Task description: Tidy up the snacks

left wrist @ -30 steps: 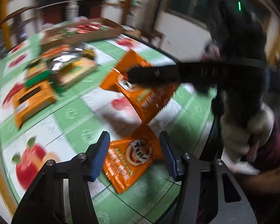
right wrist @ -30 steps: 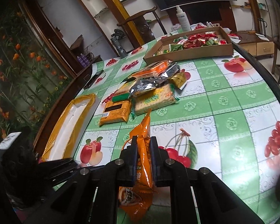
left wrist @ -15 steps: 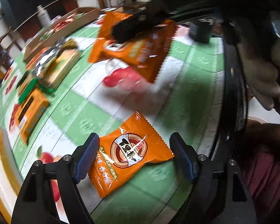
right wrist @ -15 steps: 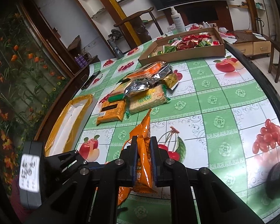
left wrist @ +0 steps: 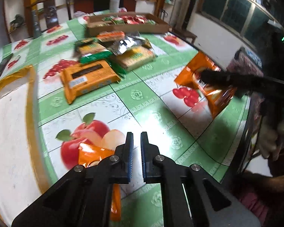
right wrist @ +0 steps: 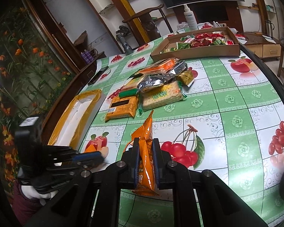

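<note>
My right gripper (right wrist: 145, 147) is shut on an orange snack bag (right wrist: 145, 151) and holds it above the table; the same bag (left wrist: 204, 81) shows at the right in the left wrist view. My left gripper (left wrist: 136, 141) has its jaws nearly together, with a narrow gap showing between the pads. A second orange snack bag (left wrist: 92, 155) hangs under its left finger; I cannot see what holds it. In the right wrist view the left gripper (right wrist: 96, 156) is at the lower left with an orange corner (right wrist: 90, 148) at its tips.
A pile of cracker and biscuit packs (right wrist: 153, 87) lies mid-table, also in the left wrist view (left wrist: 108, 60). A cardboard tray (right wrist: 198, 52) of red and green snacks stands at the back. A white tray with yellow rim (right wrist: 79, 113) is at the left. The table edge (left wrist: 242, 132) is near.
My left gripper's jaws have gone from wide open around the orange bag on the table to nearly together, and the view swung left. The right gripper keeps holding its bag.
</note>
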### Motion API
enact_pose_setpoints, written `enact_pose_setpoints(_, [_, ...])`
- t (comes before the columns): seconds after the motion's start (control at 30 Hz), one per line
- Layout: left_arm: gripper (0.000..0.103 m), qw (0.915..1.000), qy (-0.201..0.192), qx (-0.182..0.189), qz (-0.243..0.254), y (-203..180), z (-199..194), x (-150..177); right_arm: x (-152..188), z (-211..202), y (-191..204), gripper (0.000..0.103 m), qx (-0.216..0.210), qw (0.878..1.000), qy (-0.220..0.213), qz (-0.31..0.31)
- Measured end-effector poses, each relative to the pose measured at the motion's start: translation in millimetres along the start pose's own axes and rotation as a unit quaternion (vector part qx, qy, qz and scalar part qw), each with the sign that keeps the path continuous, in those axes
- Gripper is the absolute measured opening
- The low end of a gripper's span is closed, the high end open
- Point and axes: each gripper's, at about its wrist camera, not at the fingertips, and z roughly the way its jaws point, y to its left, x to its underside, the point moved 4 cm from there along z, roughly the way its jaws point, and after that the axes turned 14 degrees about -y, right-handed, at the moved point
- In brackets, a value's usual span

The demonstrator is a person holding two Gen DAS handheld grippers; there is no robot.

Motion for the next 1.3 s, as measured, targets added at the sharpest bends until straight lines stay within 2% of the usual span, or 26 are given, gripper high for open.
enact_pose_setpoints(0.13, [0.006,0.9999,-0.008,-0.012,-0.001,-3.2,-20.7,0.0,2.8,3.6,0.0,0.012,-0.006,1.000,0.005,0.007])
enact_pose_setpoints(0.2, [0.019,0.9995,-0.006,-0.027,0.011,-1.9,-29.1,2.4,5.4,5.0,1.4,0.012,-0.010,1.000,0.008,0.007])
enact_pose_setpoints(0.27, [0.057,0.9981,-0.004,-0.055,0.030,10.3,-27.5,1.3,6.8,5.9,2.3,0.013,-0.014,1.000,0.010,0.008])
enact_pose_setpoints(0.33, [0.068,0.9964,0.010,-0.069,0.049,16.8,-23.2,5.3,8.4,6.2,4.1,0.013,-0.018,1.000,0.012,0.007])
enact_pose_setpoints(0.37, [0.068,0.9961,0.021,-0.065,0.056,18.1,-20.2,8.4,9.5,6.8,5.0,0.013,-0.020,1.000,0.013,0.007])
enact_pose_setpoints(0.5, [0.068,0.9885,0.069,-0.094,0.096,23.8,1.6,19.3,13.5,9.8,10.2,0.013,-0.026,0.999,0.018,0.005])
enact_pose_setpoints(0.57, [0.068,0.9872,0.085,-0.092,0.098,24.6,8.6,24.0,14.1,9.0,12.4,0.013,-0.028,0.999,0.018,0.003])
enact_pose_setpoints(0.6, [0.068,0.9892,0.081,-0.084,0.089,24.7,7.9,23.2,14.1,8.8,12.9,0.013,-0.028,0.999,0.018,0.002])
enact_pose_setpoints(0.63, [0.063,0.9900,0.086,-0.077,0.081,24.6,8.3,24.4,13.7,7.9,13.8,0.013,-0.028,0.999,0.018,-0.001])
enact_pose_setpoints(0.67, [0.050,0.9913,0.083,-0.071,0.073,23.1,7.2,24.5,12.7,7.5,13.6,0.013,-0.028,0.999,0.018,-0.002])
enact_pose_setpoints(0.83, [0.044,0.9942,0.062,-0.069,0.055,11.8,-1.7,28.5,11.4,12.0,16.6,0.013,-0.031,0.999,0.020,-0.002])
enact_pose_setpoints(0.97, [0.043,0.9989,0.023,-0.040,-0.005,14.2,-21.9,22.2,11.0,16.3,29.1,0.013,-0.041,0.999,0.026,-0.011])
enact_pose_setpoints(1.07, [0.043,0.9980,-0.018,-0.028,-0.054,26.0,-49.6,14.1,7.7,19.6,48.8,0.013,-0.055,0.998,0.030,-0.026])
enact_pose_setpoints(1.17, [0.043,0.9941,-0.048,-0.051,-0.083,47.5,-72.8,7.8,3.7,28.1,74.4,0.013,-0.076,0.996,0.040,-0.036])
enact_pose_setpoints(1.23, [0.043,0.9885,-0.066,-0.086,-0.106,71.2,-88.4,7.3,3.8,36.7,93.5,0.013,-0.094,0.994,0.050,-0.040])
enact_pose_setpoints(1.3, [0.043,0.9785,-0.079,-0.133,-0.136,104.0,-103.3,10.8,4.4,48.9,119.4,0.013,-0.116,0.990,0.062,-0.044])
